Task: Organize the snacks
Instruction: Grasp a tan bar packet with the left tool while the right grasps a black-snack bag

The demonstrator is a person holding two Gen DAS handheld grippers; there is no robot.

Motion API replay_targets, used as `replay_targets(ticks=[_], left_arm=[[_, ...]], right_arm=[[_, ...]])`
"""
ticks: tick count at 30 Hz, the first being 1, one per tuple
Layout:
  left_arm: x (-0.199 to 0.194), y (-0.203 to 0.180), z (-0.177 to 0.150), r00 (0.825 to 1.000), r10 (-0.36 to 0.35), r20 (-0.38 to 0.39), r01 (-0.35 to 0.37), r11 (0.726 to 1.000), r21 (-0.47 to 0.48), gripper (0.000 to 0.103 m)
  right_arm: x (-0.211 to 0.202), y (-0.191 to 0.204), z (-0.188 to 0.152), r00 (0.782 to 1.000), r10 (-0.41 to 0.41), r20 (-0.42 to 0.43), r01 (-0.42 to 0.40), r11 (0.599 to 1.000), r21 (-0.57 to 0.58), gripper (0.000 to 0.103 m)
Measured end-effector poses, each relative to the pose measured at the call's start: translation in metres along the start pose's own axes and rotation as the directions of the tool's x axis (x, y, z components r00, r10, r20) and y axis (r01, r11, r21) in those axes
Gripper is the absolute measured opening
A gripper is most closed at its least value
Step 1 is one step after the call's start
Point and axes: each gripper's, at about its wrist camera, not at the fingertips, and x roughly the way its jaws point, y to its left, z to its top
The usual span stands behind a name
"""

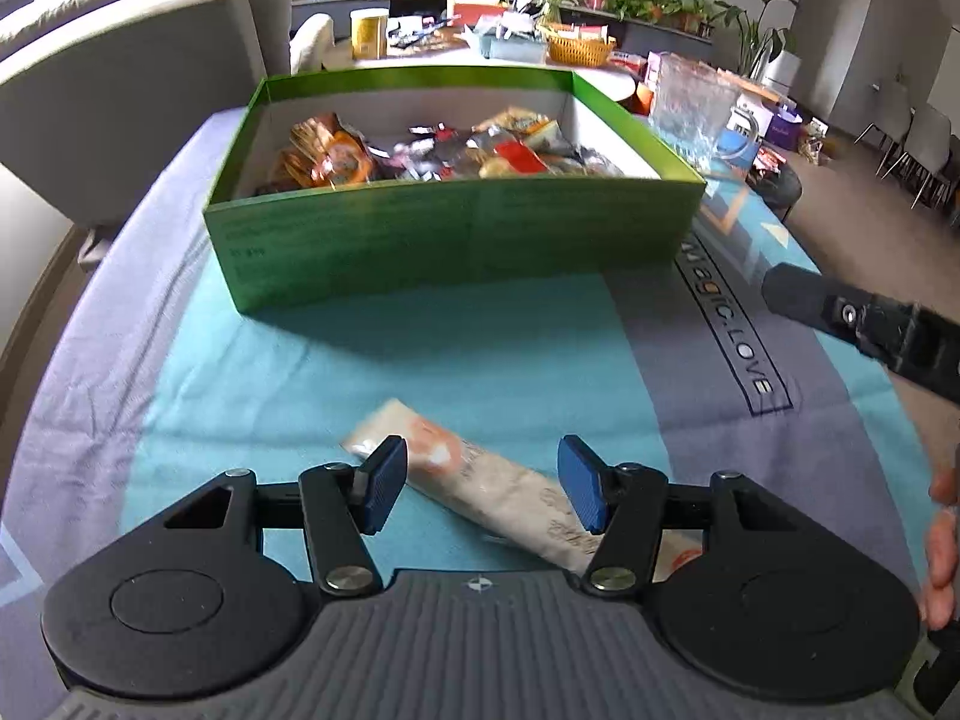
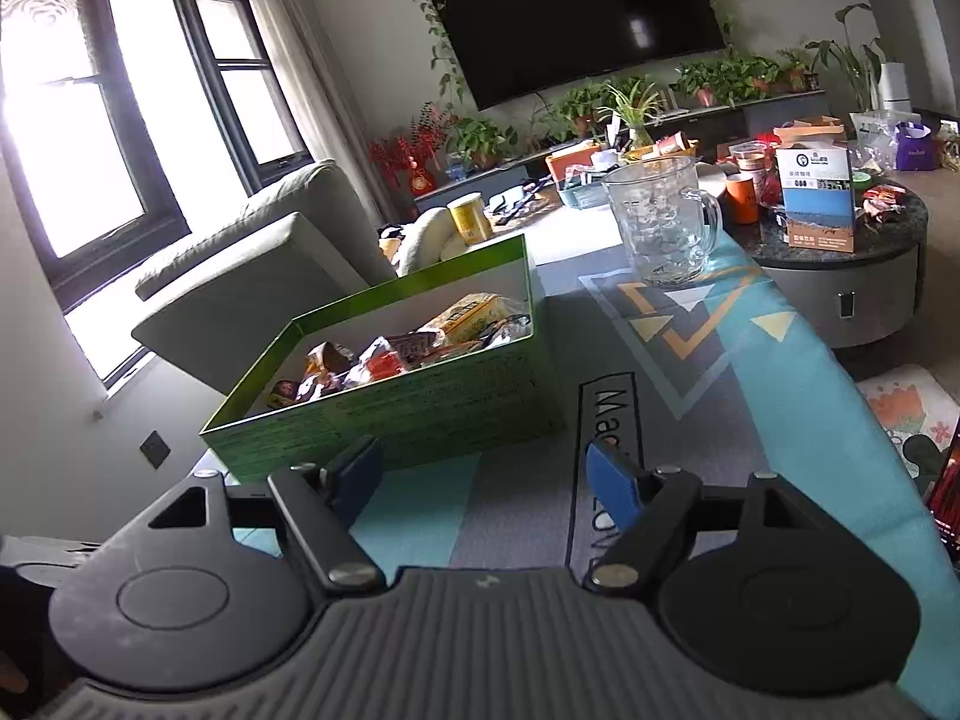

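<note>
Snacks fill the green box; a glass mug stands beyond its right corner. Nearer than the box, a long wrapped snack lies between the left gripper's parted, untouching pads. The right gripper is half open and empty, right of the box.

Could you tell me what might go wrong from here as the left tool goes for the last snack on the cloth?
1. The snack bar lies slantwise between the open left tool, so the pads may catch a corner and it could slip.
2. The green box is already heaped with packets; another could slide off the pile.
3. The open right tool hangs near the box's front wall and could nudge it toward the glass mug.
</note>
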Motion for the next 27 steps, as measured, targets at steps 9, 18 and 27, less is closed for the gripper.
replay_targets(ticks=[9,18,27], left_arm=[[0.000,-0.010,-0.001,0.997,0.065,-0.043,-0.065,0.998,-0.016,0.053],[0.006,-0.009,-0.004,1.000,0.013,-0.019,-0.013,1.000,0.011,0.045],[-0.008,0.005,0.009,0.993,-0.036,0.109,0.024,0.994,0.108,0.025]], right_arm=[[-0.009,-0.007,-0.016,1.000,0.012,-0.023,-0.013,0.999,-0.038,0.054],[-0.014,-0.013,-0.018,1.000,0.018,-0.017,-0.018,1.000,0.000,0.054],[-0.013,-0.007,-0.027,0.997,0.048,-0.062,-0.050,0.998,-0.040,0.054]])
